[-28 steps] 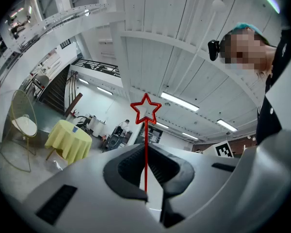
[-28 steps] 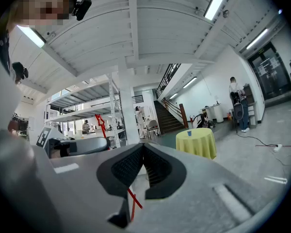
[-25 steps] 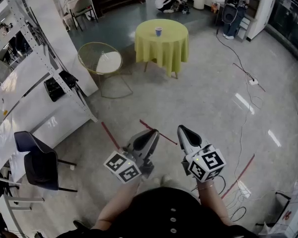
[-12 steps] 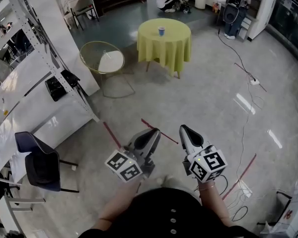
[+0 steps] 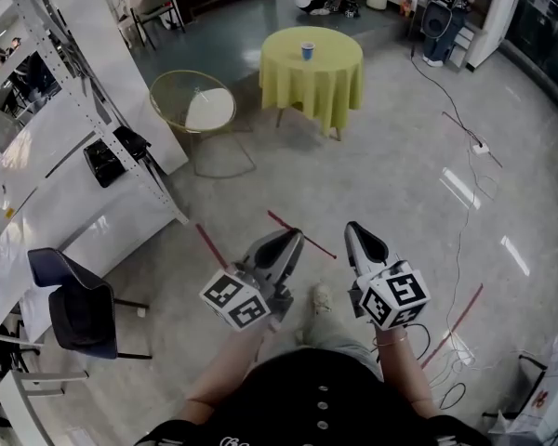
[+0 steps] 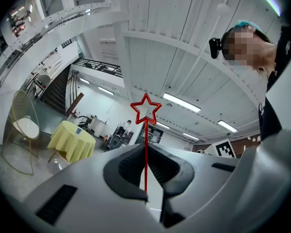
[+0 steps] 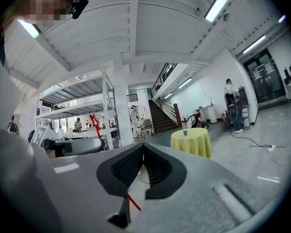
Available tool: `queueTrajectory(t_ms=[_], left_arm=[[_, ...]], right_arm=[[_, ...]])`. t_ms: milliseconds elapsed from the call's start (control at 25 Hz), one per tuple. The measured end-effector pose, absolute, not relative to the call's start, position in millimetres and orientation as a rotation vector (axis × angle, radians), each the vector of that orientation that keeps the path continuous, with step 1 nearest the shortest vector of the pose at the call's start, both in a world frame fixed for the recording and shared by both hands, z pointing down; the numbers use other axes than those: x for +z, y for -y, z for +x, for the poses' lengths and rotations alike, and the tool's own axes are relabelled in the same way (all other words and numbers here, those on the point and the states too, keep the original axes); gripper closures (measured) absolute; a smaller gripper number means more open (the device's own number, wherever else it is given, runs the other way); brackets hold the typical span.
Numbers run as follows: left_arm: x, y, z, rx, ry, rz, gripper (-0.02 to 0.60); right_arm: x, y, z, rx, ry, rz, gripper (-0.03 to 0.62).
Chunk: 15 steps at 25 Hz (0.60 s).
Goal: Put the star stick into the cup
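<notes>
The star stick (image 6: 145,130) is a thin red rod with an outlined star (image 6: 145,109) on top. It stands upright between the jaws of my left gripper (image 6: 145,152), which is shut on it. From the right gripper view the star stick (image 7: 94,122) rises above the left gripper (image 7: 72,147). A small blue cup (image 5: 308,51) stands on a round table with a yellow cloth (image 5: 312,72), far ahead across the floor. That cup (image 7: 185,132) also shows in the right gripper view. My right gripper (image 5: 363,235) is shut with nothing in it, beside the left gripper (image 5: 286,246).
A round wire chair with a white seat (image 5: 201,111) stands left of the table. White shelving (image 5: 65,110) runs along the left, with a dark chair (image 5: 70,305) near it. Red tape lines (image 5: 301,234) and cables (image 5: 460,128) cross the grey floor.
The yellow table and cup have shifted slightly right and nearer in the head view. Both grippers sit a little higher, and a foot now shows on the floor between them.
</notes>
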State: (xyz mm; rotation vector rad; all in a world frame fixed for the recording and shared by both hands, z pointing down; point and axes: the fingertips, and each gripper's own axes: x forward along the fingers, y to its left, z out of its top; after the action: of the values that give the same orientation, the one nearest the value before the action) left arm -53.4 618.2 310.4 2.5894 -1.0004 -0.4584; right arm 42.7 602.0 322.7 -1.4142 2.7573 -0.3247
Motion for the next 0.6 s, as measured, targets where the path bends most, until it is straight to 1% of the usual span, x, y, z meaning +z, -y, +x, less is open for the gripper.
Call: queueTrajectory(t_ms=[280, 600], left_arm=[[311.7, -569.5, -52.1, -0.48, 1.014, 2.579, 0.56], [299.4, -482.7, -31.1, -0.488, 1.039, 2.586, 0.56]], right_arm=[[325.1, -548.7, 38.8, -0.309, -2.769, -1.389, 0.591], [319.1, -460.7, 51.0, -0.32, -2.8, -1.323, 0.591]])
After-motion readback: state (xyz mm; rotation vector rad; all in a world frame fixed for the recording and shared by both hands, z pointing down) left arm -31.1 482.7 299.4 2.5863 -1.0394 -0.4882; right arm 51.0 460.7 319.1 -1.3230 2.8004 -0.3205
